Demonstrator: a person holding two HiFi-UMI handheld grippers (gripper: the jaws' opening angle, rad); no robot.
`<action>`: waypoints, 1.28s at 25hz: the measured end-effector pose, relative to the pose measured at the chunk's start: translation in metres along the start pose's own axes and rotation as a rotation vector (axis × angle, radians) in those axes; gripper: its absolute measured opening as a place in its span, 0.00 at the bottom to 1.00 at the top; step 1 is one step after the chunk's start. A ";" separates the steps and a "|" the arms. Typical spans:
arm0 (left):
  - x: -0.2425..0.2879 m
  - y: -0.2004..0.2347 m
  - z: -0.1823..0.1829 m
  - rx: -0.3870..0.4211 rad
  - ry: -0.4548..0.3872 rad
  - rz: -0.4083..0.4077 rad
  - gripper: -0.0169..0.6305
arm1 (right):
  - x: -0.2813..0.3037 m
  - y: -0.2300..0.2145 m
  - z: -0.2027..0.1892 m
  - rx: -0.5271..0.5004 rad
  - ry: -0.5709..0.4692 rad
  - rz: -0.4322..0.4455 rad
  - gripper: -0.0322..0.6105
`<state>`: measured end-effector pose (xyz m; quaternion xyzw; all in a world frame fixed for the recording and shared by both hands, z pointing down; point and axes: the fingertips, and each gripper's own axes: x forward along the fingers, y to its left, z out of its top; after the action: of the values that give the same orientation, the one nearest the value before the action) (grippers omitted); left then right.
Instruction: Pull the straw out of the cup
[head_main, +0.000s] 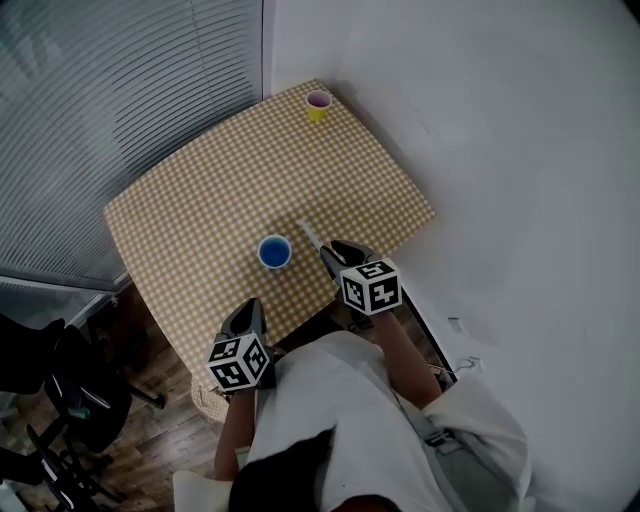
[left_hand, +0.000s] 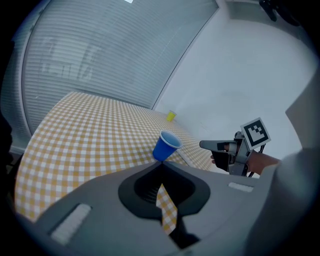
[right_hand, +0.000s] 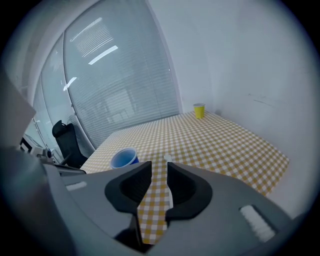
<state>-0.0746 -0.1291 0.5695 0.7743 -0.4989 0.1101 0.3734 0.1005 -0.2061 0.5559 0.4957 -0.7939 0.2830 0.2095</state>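
straw (head_main: 308, 235) lies flat on the counter (head_main: 200, 200) just beside the blue cup (head_main: 274, 251), already out, so I judge the pull done | right tongs (head_main: 338, 252) released, jaws apart over the straw's near end, slanted downward | left tongs (head_main: 250, 308) clenched on nothing, short of the cup, probably as a guard

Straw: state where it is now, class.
In the head view the white straw lies on the checked tablecloth, just right of the blue cup and in front of the right gripper.
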 end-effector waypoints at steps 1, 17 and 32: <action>-0.001 -0.001 0.000 0.005 -0.002 -0.003 0.05 | -0.004 0.000 0.003 -0.007 -0.021 -0.014 0.20; -0.017 -0.033 0.009 0.068 -0.073 -0.078 0.05 | -0.031 0.053 -0.014 -0.099 -0.069 0.036 0.11; -0.031 -0.034 0.000 0.056 -0.104 -0.063 0.05 | -0.040 0.090 -0.032 -0.127 -0.112 0.033 0.06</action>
<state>-0.0599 -0.1001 0.5371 0.8043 -0.4897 0.0718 0.3287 0.0371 -0.1274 0.5336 0.4833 -0.8288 0.2073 0.1913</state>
